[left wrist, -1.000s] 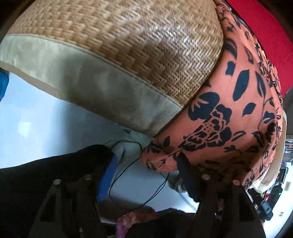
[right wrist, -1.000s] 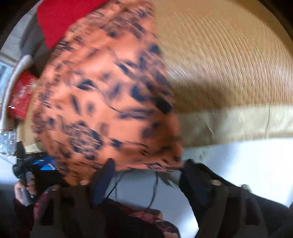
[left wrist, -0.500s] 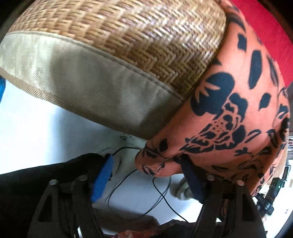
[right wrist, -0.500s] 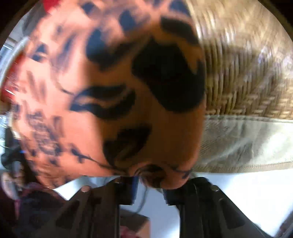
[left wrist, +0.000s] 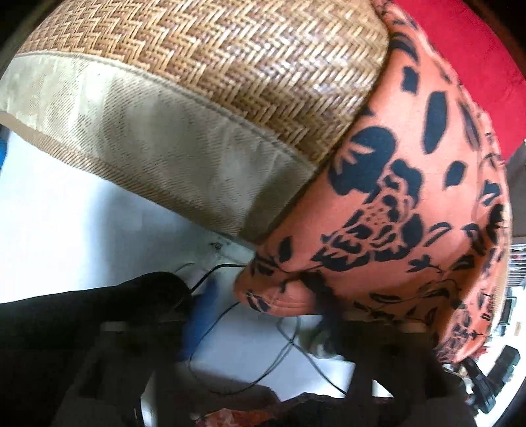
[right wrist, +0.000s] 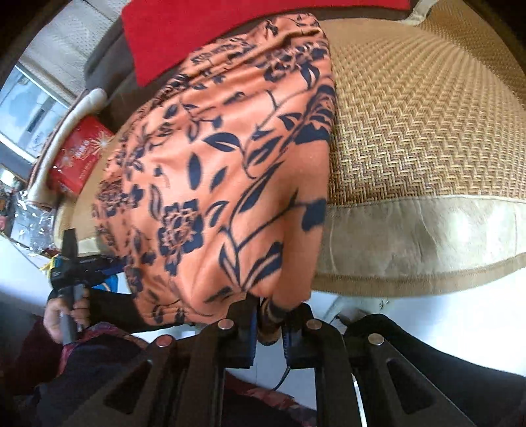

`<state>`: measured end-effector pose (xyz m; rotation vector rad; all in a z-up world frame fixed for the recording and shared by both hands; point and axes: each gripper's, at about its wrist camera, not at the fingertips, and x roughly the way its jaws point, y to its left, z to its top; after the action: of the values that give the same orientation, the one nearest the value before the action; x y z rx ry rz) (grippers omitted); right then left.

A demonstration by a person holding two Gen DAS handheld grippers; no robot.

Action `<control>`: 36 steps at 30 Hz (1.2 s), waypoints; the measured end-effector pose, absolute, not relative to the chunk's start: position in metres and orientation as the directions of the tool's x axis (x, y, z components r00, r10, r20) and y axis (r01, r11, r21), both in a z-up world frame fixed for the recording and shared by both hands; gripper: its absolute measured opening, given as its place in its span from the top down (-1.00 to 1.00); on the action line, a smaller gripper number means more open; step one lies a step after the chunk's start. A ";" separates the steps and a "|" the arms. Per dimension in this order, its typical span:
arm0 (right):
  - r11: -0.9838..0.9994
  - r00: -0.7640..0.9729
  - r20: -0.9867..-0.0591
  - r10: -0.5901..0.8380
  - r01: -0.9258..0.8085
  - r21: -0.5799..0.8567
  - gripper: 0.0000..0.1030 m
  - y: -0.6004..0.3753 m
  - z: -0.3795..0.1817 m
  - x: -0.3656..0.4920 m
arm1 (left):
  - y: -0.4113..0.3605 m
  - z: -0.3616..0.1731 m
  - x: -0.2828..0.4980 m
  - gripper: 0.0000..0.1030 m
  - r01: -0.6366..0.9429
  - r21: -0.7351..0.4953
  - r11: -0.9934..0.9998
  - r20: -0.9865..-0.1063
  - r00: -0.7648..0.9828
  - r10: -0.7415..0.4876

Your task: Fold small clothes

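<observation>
An orange garment with a dark blue floral print (right wrist: 223,170) lies on a woven rattan seat cushion (right wrist: 411,115) and hangs over its front edge. My right gripper (right wrist: 269,323) is shut on the garment's lower hem, which is bunched between the fingers. In the left wrist view the same garment (left wrist: 411,203) hangs at the right. My left gripper (left wrist: 263,315) is open and blurred, its jaws wide apart at the hem's lower corner. The left gripper also shows in the right wrist view (right wrist: 70,262), held in a hand.
A red cushion (right wrist: 203,29) lies behind the garment. A red box (right wrist: 80,154) sits at the left. The cushion's beige fabric border (left wrist: 171,147) faces me. A thin black cable (left wrist: 263,358) trails over the white floor below.
My right gripper has closed on the garment's hem and pulled back from it. My left gripper has moved closer to the hem's corner and stays open.
</observation>
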<state>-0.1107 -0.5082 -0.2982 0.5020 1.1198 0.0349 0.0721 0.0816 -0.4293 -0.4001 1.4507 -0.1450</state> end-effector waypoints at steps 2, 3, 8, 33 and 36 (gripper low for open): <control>0.886 0.456 -0.842 0.287 0.208 0.415 0.76 -0.509 -0.288 -0.123 | 0.083 -0.428 0.070 -0.56 -0.139 -0.335 0.932 -0.939 0.134 -0.318; 0.882 0.461 -0.837 0.296 0.204 0.425 0.76 -0.511 -0.284 -0.124 | 0.082 -0.427 0.070 -0.56 -0.136 -0.335 0.932 -0.939 0.133 -0.318; 0.861 0.535 -0.767 0.355 0.134 0.491 0.76 -0.511 -0.248 -0.136 | 0.067 -0.436 0.071 -0.45 -0.131 -0.388 0.912 -0.920 0.114 -0.375; 0.949 0.224 -0.966 0.129 0.256 0.186 -0.65 -0.525 -0.378 -0.050 | 0.060 -0.416 0.069 0.87 0.002 -0.552 0.834 -0.824 0.155 -0.546; 0.949 0.273 -0.943 0.192 0.192 0.249 0.49 -0.516 -0.369 -0.049 | 0.058 -0.424 0.072 0.84 -0.009 -0.520 0.854 -0.845 0.148 -0.514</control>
<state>-0.0491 -0.5163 -0.3693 0.3443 1.3023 0.0000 0.0718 0.0581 -0.4239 -0.4572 1.3862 -0.3817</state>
